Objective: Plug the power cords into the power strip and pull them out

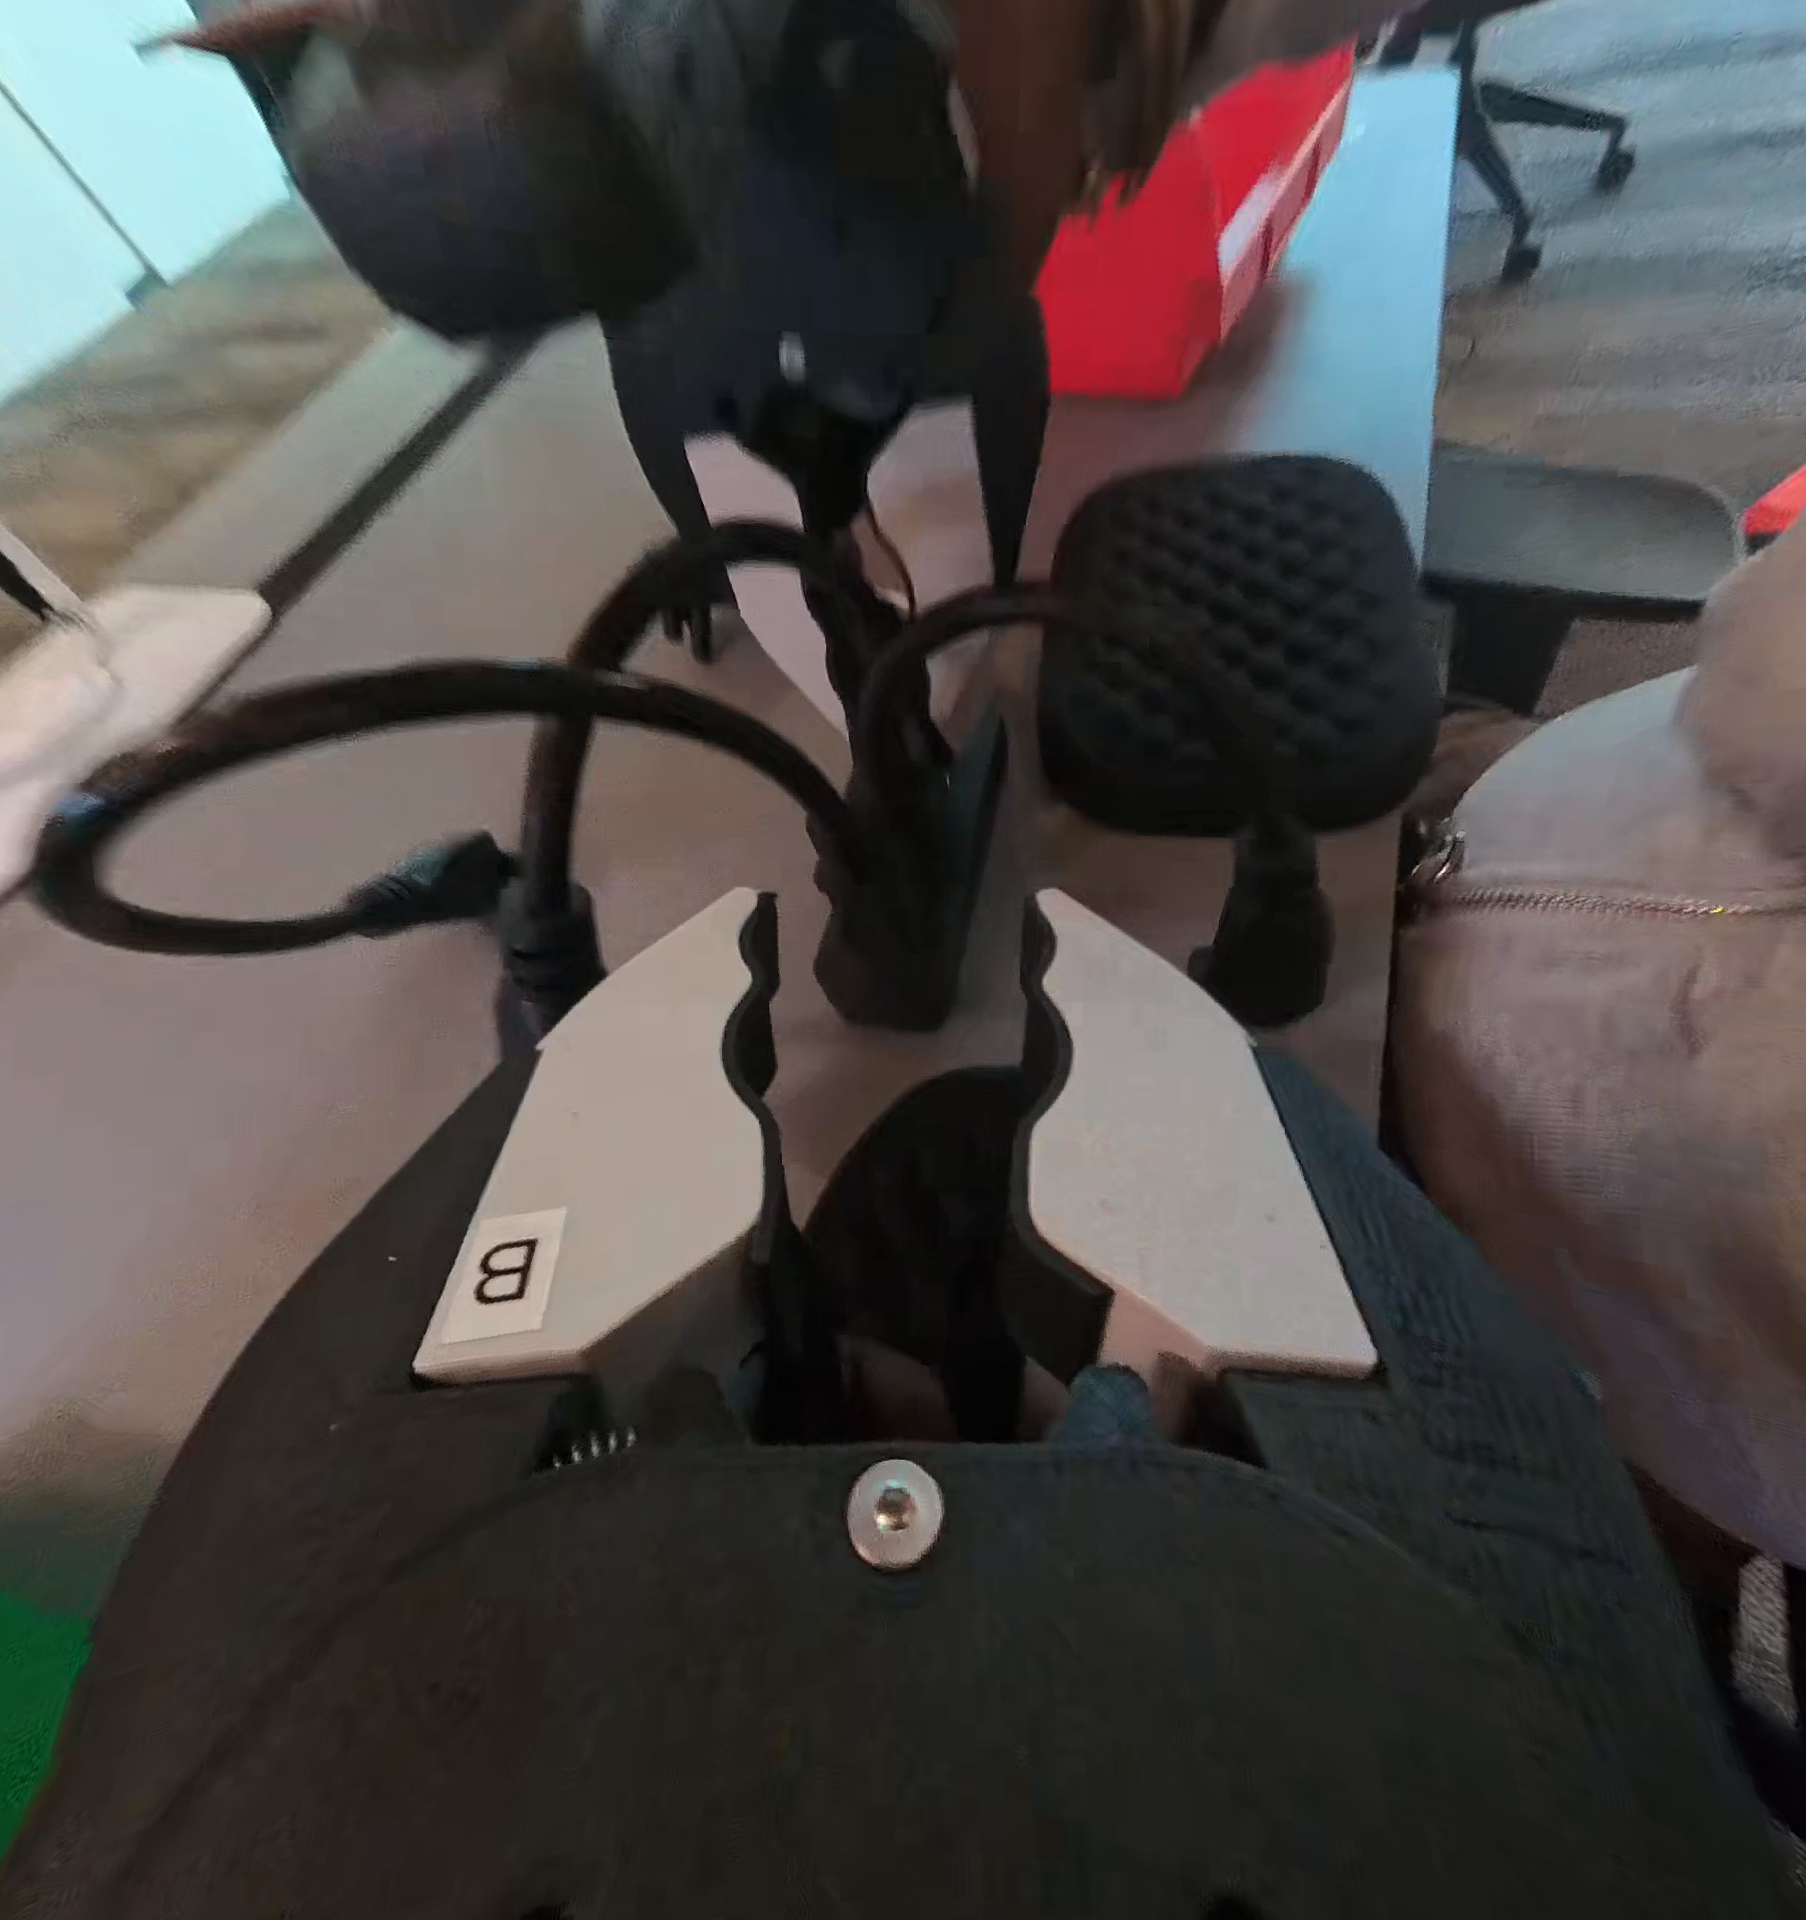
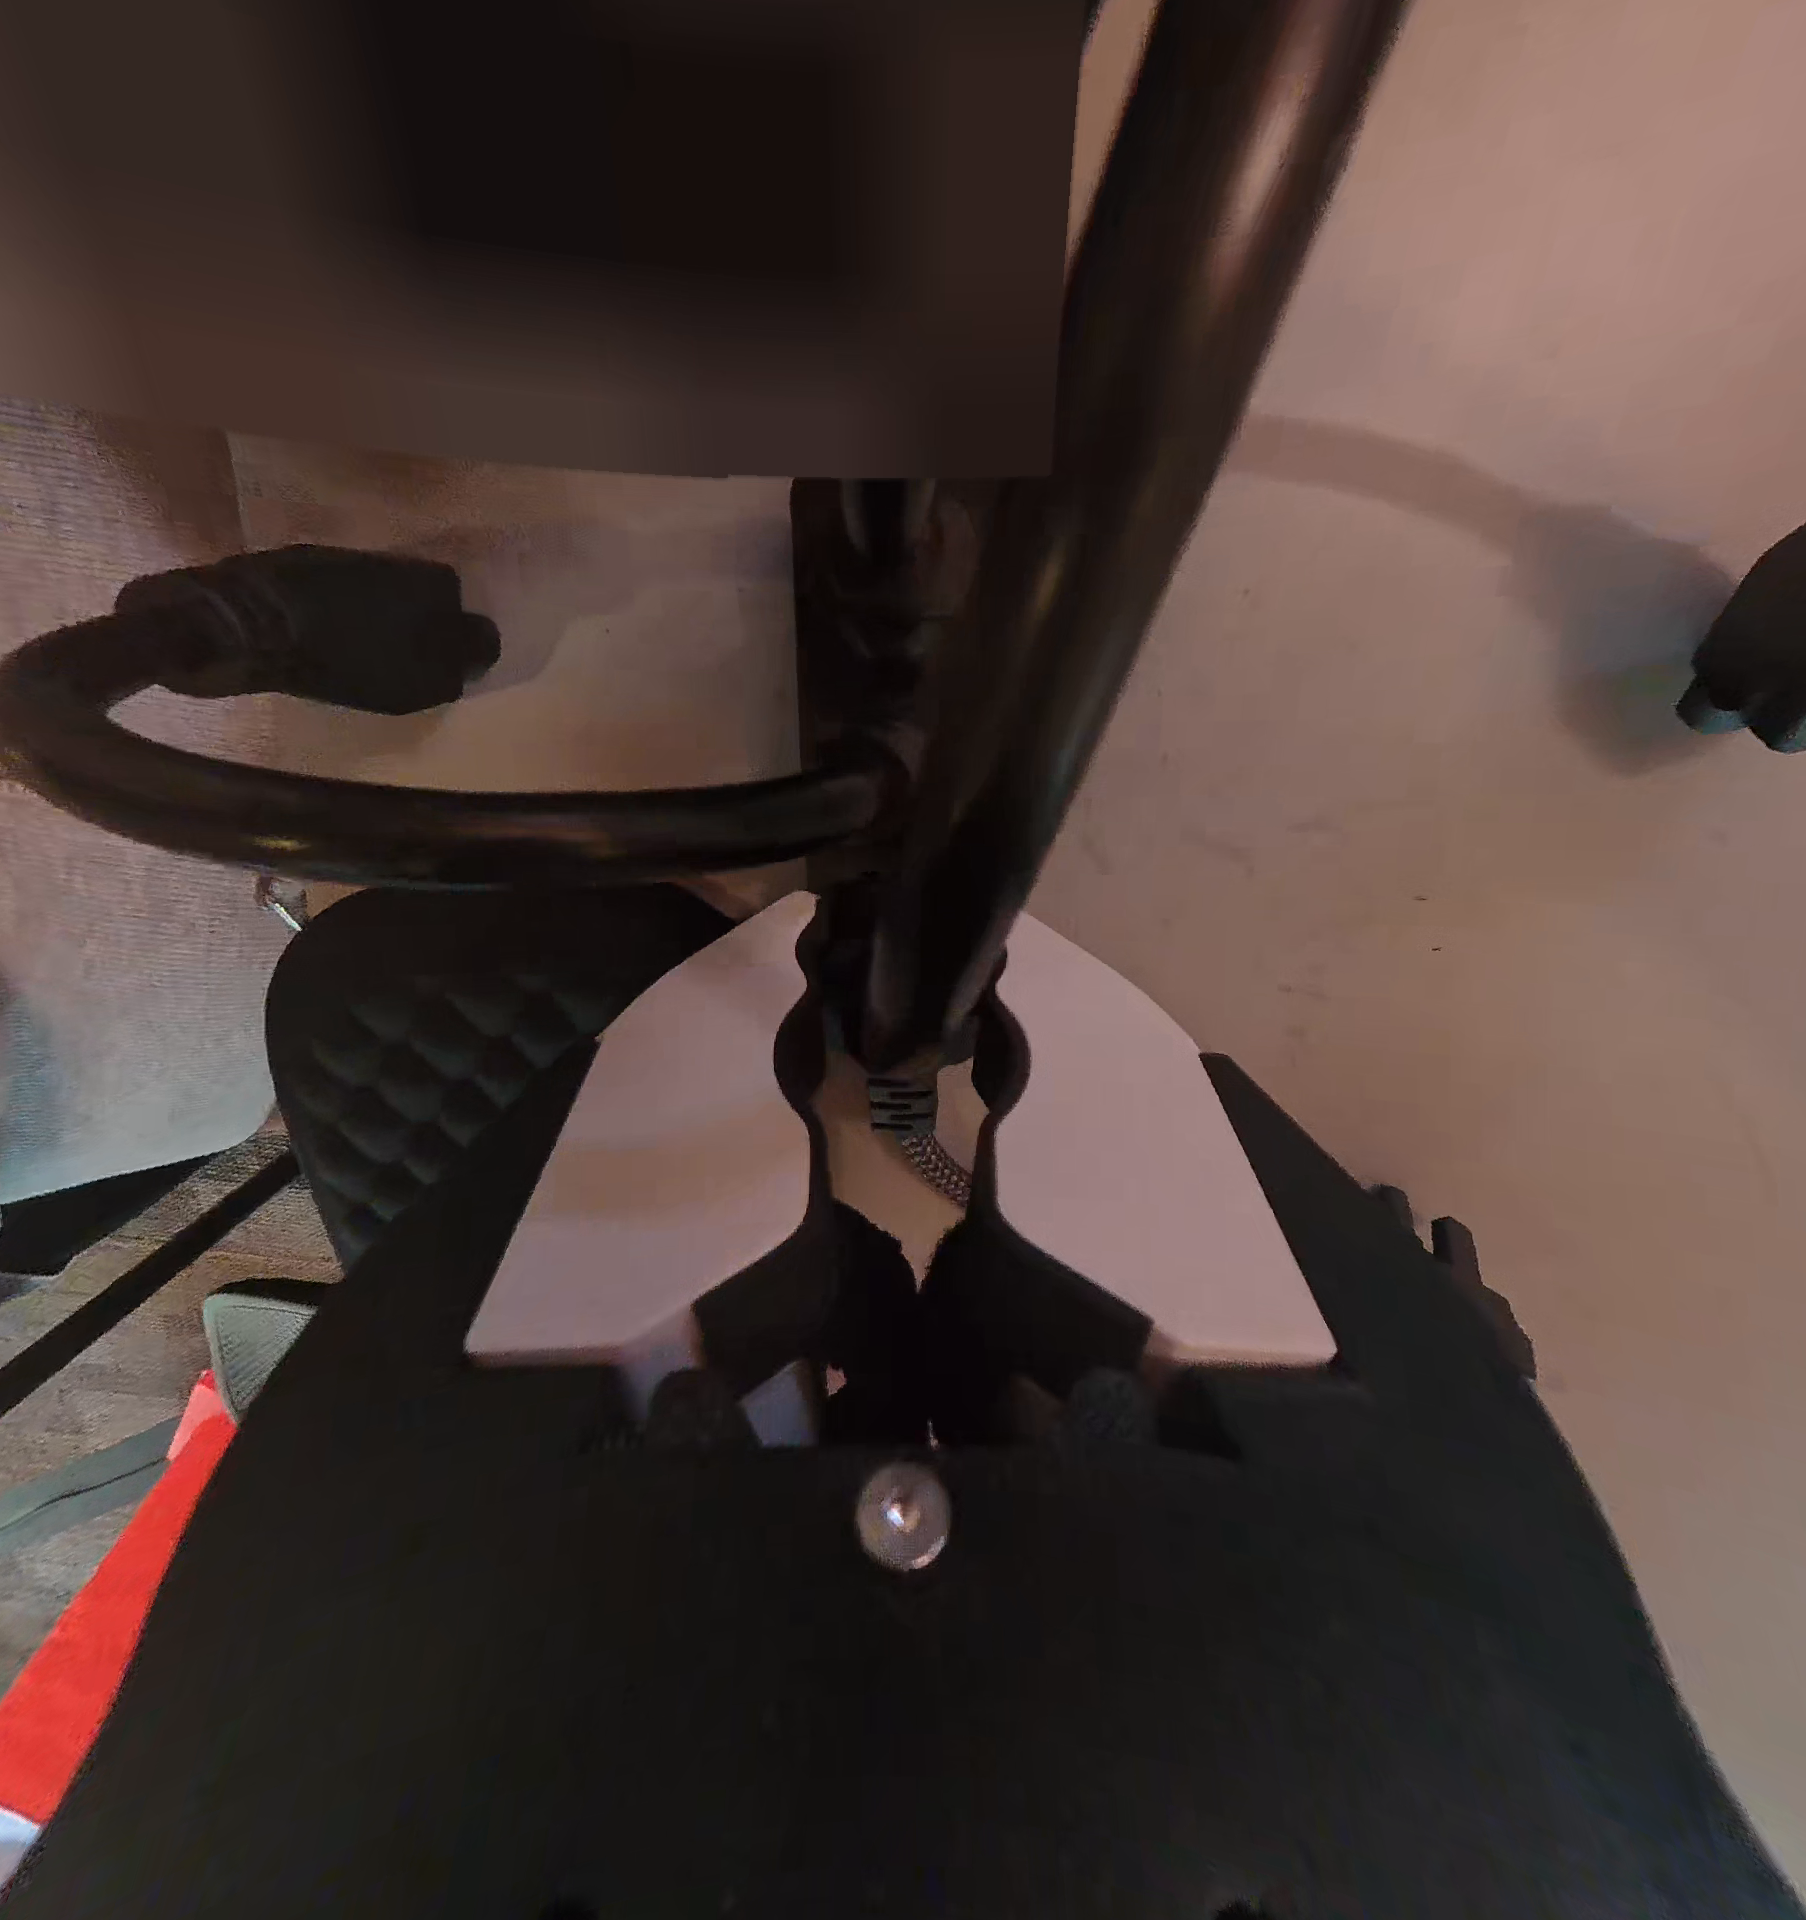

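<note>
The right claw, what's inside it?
The right claw is pinched shut on a thick black power cord. A grey braided cable shows below; the claw covers the grip spot.

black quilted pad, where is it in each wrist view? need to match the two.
Left wrist view: black quilted pad right of centre, on the table beyond the open left gripper.
Right wrist view: black quilted pad lower left, partly behind the right gripper, which is shut on a black cord.
Shared landmark: red box.

Black grippers [image 1: 899, 977] with white fingers [image 1: 650, 1122] (silver screw each).
</note>
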`<state>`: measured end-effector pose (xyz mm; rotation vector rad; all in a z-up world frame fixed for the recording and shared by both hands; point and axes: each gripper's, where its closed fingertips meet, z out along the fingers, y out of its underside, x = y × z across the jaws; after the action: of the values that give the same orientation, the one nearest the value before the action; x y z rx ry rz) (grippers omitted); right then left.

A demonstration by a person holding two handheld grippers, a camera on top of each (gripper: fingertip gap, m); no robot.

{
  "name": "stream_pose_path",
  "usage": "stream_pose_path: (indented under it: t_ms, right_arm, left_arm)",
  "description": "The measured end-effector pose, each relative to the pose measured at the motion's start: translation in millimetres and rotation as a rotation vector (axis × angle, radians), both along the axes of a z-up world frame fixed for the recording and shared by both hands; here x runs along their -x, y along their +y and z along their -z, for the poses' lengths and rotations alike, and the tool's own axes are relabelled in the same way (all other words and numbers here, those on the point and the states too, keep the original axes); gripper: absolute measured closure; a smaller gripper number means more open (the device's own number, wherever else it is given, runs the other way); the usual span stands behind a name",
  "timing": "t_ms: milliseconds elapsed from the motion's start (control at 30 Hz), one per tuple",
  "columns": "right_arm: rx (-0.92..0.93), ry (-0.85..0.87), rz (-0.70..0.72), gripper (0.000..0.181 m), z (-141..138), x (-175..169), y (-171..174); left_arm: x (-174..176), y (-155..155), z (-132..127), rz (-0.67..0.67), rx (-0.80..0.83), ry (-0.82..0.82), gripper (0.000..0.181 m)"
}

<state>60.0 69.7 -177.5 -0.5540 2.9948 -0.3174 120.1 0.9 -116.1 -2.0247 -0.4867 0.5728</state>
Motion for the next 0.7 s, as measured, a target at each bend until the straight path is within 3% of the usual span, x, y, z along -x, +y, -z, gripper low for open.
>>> stream_pose_path:
  t_ms: [267,467,700]
  right_arm:
    - [0.058,0.014,0.009,0.156,3.5,-0.2,0.4]
    - [0.075,0.020,0.016,0.156,3.6,-0.4,-0.3]
    - [0.130,-0.013,0.033,0.156,3.6,0.1,1.6]
  left_arm:
    - [35.9,11.6,71.8,-0.052,0.132,-0.183,0.129]
    - [53.9,27.5,73.3,0.005,0.127,-0.211,0.128]
    - [48.7,36.2,75.5,0.088,0.085,-0.282,0.146]
